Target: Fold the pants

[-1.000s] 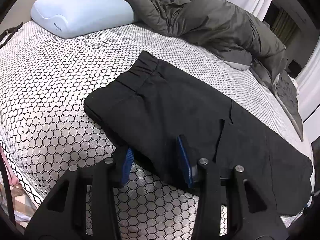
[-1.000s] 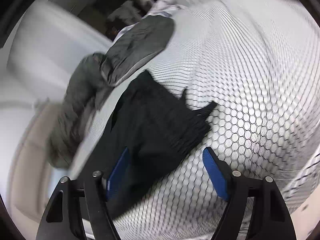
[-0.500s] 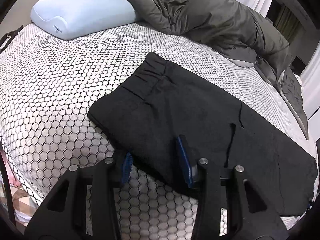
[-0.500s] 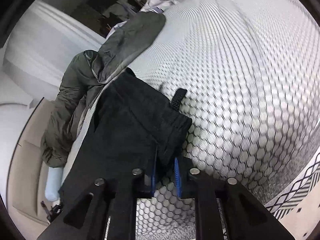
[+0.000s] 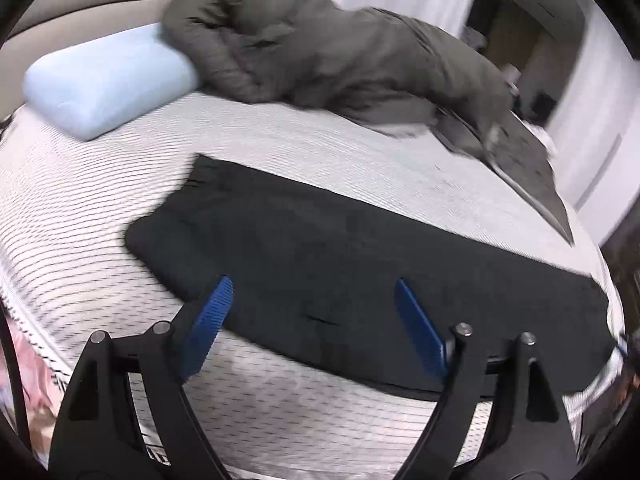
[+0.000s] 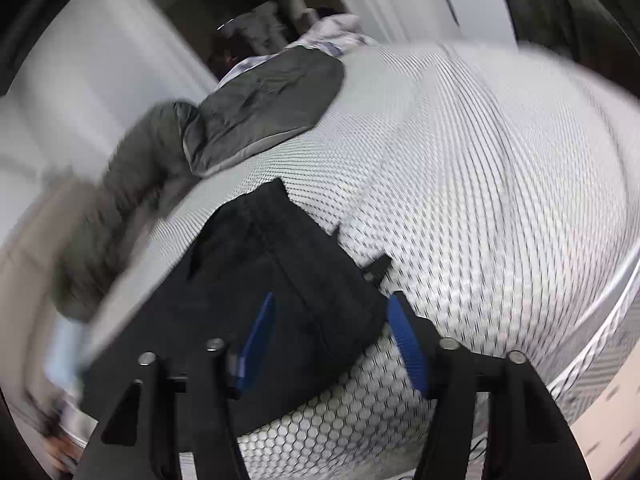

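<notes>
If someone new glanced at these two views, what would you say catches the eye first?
Probably the long black pants, lying flat across the white honeycomb-patterned bedcover. Both blue-padded grippers hover open over them: the left gripper over the near edge, the right gripper over one end. Behind lie a rumpled dark-grey duvet and a pale-blue pillow.

My left wrist camera looks down over the near edge of the bed (image 5: pixel 100 208), facing the far pillow (image 5: pixel 108 80). My right wrist camera sits close above the bed's (image 6: pixel 500 200) end, looking along it, badly blurred. Both views share the black pants (image 5: pixel 340 256) (image 6: pixel 288 280) and the dark duvet (image 5: pixel 328 52) (image 6: pixel 264 100).
</notes>
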A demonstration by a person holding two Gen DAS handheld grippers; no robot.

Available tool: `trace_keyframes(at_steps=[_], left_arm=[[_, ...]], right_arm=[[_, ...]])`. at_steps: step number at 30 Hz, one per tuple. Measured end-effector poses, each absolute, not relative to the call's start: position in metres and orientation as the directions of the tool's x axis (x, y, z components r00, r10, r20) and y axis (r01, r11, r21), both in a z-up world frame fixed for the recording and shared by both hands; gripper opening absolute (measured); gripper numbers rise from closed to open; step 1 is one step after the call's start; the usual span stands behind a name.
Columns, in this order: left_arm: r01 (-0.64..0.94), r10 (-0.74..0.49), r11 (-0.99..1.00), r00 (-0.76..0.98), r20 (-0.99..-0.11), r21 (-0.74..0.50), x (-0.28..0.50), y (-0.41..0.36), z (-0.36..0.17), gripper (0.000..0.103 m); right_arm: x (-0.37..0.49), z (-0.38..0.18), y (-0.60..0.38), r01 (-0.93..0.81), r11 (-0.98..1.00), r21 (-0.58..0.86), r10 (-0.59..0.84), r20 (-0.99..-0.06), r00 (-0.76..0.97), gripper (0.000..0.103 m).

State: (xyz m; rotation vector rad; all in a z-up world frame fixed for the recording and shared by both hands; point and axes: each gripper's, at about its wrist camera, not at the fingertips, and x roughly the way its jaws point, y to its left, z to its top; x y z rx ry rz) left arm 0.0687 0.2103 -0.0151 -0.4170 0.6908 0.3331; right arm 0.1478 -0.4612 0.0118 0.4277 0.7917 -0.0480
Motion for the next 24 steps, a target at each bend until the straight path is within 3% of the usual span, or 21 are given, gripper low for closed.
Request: trace_keyframes(at_steps=[1, 13, 20, 21, 22, 23, 24], left_arm=[[-0.408, 0.139, 0.878, 0.72, -0.68, -0.252, 0.077, 0.198, -0.015, 0.082], [-0.184, -0.041, 0.954, 0.703, -0.71, -0.238, 0.159, 0.044, -0.011, 0.083], [-0.071, -0.039, 0.99, 0.703, -0.71, -0.125, 0.174, -0.026, -0.01, 0.084], [-0.067, -0.042, 0.99, 0.702, -0.711, -0.124, 0.175, -0.03, -0.012, 0.084], [-0.068, -0.047, 0.989, 0.698, -0.714, -0.131, 0.175, -0.032, -0.016, 0.084], [-0.071, -0.052, 0.988, 0.695, -0.717, -0.14, 0.175, -0.03, -0.02, 0.084], [-0.08, -0.052, 0.986, 0.688, -0.724, -0.147, 0.174, -0.031, -0.024, 0.084]], right_arm=[[0.15, 0.015, -0.454, 0.169, 0.928, 0.333, 0.122, -0.698, 0.705, 0.073], [0.213, 0.051, -0.435, 0.038, 0.982, 0.184, 0.11, -0.728, 0.677, 0.074], [0.296, 0.01, -0.43, 0.062, 0.973, 0.221, 0.14, -0.785, 0.603, 0.073], [0.304, 0.003, -0.429, 0.065, 0.974, 0.218, 0.14, -0.801, 0.582, 0.062], [0.309, -0.003, -0.428, 0.065, 0.975, 0.211, 0.139, -0.818, 0.559, 0.028], [0.316, -0.007, -0.424, 0.055, 0.981, 0.188, 0.127, -0.826, 0.55, 0.014], [0.315, -0.004, -0.423, 0.062, 0.988, 0.144, 0.083, -0.816, 0.572, 0.014]])
